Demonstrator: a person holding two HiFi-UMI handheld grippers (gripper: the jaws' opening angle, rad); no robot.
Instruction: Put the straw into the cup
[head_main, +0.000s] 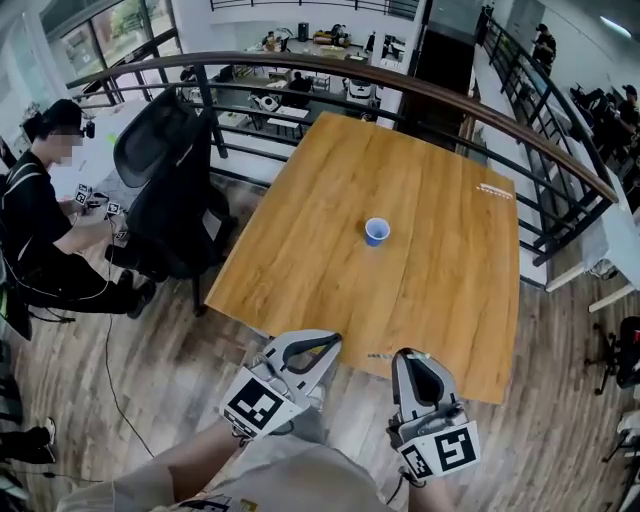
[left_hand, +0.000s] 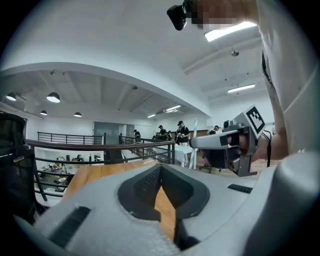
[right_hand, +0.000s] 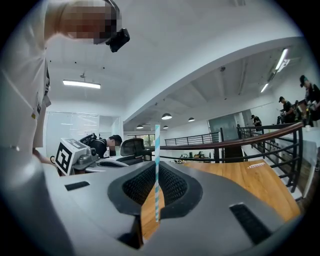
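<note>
Right gripper (right_hand: 156, 170) tight on straw (right_hand: 157, 142) (upright)

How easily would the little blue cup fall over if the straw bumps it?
Probably easily: the small blue cup looks light and stands upright on the wooden table. The thin blue-and-white striped straw, pinched in the right tool, looks straight and stiff, so it could nudge the cup.

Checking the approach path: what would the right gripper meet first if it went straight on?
Probably the wooden table's near edge; the right gripper, holding the straw, may clear it, height being unclear. The blue cup stands farther on.
</note>
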